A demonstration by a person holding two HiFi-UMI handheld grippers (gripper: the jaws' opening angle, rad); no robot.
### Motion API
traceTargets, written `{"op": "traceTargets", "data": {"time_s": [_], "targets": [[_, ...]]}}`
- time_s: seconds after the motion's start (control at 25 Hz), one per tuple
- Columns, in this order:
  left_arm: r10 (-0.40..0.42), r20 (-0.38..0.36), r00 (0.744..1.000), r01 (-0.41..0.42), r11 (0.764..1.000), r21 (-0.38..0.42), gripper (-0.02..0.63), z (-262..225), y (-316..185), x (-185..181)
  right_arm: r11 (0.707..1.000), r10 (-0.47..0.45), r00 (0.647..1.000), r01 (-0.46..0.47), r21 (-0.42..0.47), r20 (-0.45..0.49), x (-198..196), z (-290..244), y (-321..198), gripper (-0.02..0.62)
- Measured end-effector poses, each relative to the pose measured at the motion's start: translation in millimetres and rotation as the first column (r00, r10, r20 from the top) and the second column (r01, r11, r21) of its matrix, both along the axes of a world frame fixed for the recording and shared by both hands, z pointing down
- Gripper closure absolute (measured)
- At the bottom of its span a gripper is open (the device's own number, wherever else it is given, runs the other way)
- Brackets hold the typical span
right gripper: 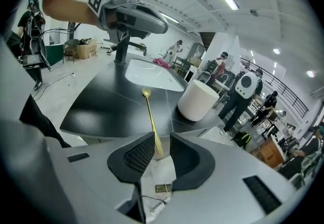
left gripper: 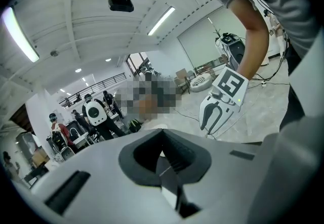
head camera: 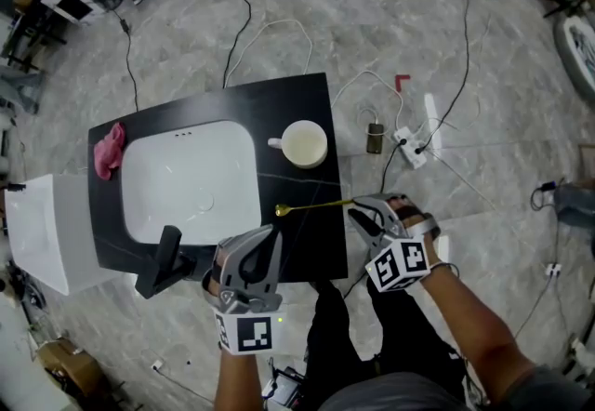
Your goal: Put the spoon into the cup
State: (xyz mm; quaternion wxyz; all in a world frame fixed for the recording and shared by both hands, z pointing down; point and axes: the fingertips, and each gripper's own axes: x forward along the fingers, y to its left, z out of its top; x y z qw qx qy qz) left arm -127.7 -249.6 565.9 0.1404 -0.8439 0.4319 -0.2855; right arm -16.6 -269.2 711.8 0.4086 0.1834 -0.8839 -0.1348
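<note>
Right gripper view: right gripper (right gripper: 162, 151) jaws slightly spread around gold spoon (right gripper: 149, 111) handle at worktop (right gripper: 96, 109) edge; head view hides this. Left gripper (left gripper: 163, 156) jaws pressed together.

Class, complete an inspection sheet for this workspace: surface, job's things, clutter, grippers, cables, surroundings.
Surface: black countertop with a white sink set into it.
Job's things: gold spoon near the counter's right edge; white cup upright, apart from the spoon.
Clutter: pink cloth beside the sink; black faucet.
Grippers: left gripper jaws together, nothing between; right gripper jaws apart around the spoon's handle end.
Cables: black and white cables on the floor, power strip.
Surroundings: grey stone floor; people far off.
</note>
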Motion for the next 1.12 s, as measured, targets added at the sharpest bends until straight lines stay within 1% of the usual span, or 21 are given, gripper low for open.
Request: {"op": "traceTargets", "data": {"time_s": [0.44, 0.64, 0.76, 1.12], "targets": [[-0.010, -0.014, 1.000, 0.010, 1.000, -0.027, 0.604, 19, -4, -1, 0.998, -0.062, 0.996, 0.063, 0.010, -0.064, -1, 30, -5, 0.474], [-0.013, -0.019, 1.000, 0.012, 0.999, -0.036, 0.604, 25, -6, 0, 0.998, -0.069, 0.996, 0.069, 0.003, -0.062, -2, 38, -4, 0.475], [-0.010, -0.016, 1.000, 0.009, 0.999, -0.034, 0.604, 24, -7, 2, 0.996, -0.082, 0.994, 0.083, 0.014, -0.076, -2, 37, -5, 0.477], [-0.020, -0.019, 1.000, 0.019, 0.999, -0.030, 0.604, 18, -4, -3, 0.991, -0.102, 0.990, 0.110, 0.070, -0.100, -5, 32, -6, 0.541]]}}
